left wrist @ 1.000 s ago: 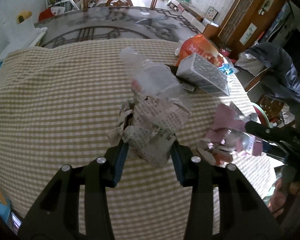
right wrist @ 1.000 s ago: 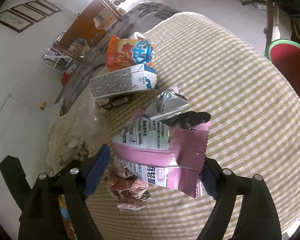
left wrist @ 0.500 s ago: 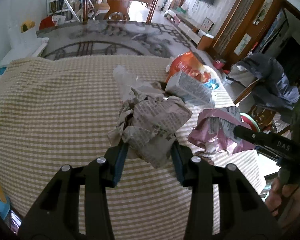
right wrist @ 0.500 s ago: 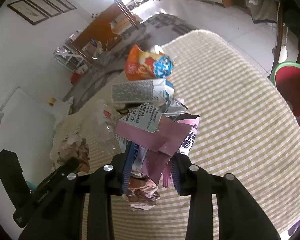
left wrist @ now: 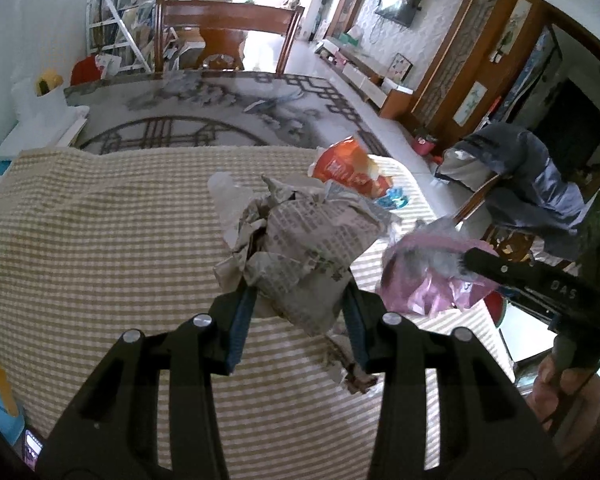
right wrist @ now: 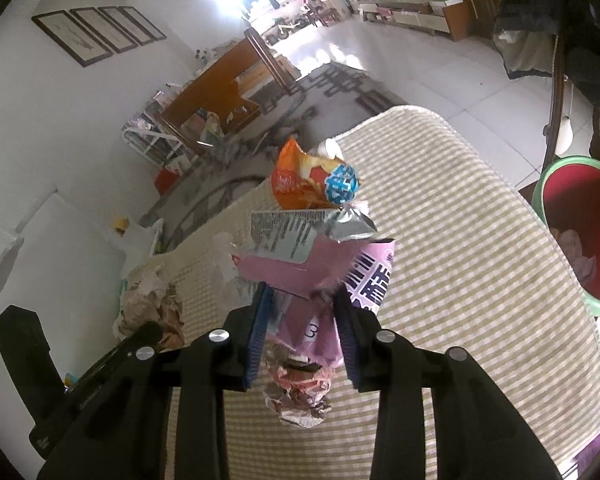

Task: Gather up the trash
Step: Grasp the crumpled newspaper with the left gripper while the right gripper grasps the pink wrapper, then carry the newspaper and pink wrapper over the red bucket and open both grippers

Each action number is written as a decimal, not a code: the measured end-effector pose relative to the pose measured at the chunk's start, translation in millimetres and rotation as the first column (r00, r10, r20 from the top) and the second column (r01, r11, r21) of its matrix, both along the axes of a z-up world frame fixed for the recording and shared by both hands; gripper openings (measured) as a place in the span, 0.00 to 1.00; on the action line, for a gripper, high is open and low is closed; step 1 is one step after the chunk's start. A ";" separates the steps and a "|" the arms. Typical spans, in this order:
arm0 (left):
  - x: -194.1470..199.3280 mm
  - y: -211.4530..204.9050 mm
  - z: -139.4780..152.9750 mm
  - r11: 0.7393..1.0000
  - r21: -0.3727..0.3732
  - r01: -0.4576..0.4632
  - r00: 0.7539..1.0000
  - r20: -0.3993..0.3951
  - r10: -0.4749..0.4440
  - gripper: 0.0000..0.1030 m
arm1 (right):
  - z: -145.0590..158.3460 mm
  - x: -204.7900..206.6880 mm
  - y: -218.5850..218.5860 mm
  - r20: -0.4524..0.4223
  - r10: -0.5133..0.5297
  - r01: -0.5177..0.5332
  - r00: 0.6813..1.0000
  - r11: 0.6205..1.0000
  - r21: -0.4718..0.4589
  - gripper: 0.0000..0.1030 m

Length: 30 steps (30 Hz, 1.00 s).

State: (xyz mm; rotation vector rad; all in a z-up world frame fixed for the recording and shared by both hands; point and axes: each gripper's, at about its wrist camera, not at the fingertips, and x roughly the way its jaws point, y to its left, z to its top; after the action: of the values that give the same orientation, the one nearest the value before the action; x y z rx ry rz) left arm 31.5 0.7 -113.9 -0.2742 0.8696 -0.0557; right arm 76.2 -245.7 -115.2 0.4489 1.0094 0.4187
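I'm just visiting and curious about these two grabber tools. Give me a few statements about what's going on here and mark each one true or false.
1. The left gripper has crumpled newspaper between its jaws. True.
2. The right gripper is empty. False: a pink snack wrapper sits between its jaws, which are closing on it.
3. An orange snack bag lies on the checked tablecloth. True.
4. The bin beside the table is blue with a lid. False: it is green outside, red inside, and open.
5. A crumpled ball of paper lies on the cloth under the right gripper. True.
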 end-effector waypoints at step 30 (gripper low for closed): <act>13.1 -48.0 43.0 0.987 -0.042 0.155 0.983 0.103 -0.150 0.39 | 37.4 -3.7 -50.4 0.058 -0.158 0.161 0.986 0.986 -0.047 0.24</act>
State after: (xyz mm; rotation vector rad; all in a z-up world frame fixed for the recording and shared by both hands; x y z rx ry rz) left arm 44.6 -47.3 -70.9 -0.2487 0.7892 -0.2321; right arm 72.5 -296.0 -77.8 0.4664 0.9228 0.2588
